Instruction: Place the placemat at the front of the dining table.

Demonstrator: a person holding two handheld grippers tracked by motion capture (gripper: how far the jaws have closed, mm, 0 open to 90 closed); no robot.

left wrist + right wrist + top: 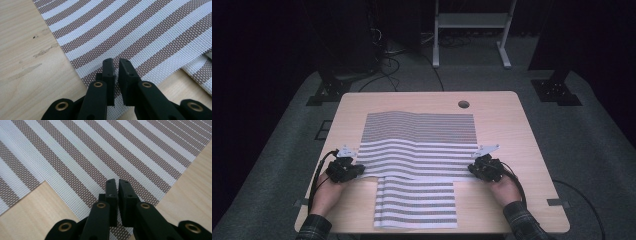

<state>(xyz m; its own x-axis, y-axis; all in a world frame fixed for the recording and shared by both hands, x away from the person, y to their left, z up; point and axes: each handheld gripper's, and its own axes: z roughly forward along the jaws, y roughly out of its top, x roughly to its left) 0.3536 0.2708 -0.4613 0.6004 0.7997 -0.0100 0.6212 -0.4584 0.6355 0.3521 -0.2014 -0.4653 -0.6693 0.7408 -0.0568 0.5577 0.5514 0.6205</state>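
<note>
Striped placemat (419, 142) on desk (512, 130): your left gripper (116, 65) pinches its near-left corner, right gripper (116, 185) its near-right corner, both clamped; second placemat (416, 202) underneath.

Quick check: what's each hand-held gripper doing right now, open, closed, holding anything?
Left hand-held gripper: closed on the near left corner of the striped mat.
Right hand-held gripper: closed on its near right corner.

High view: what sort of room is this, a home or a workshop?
Probably a lab or recording studio: dark curtained surroundings, cables trailing over grey carpet, a white metal stand behind, and a bare wooden table with a striped mat.
</note>
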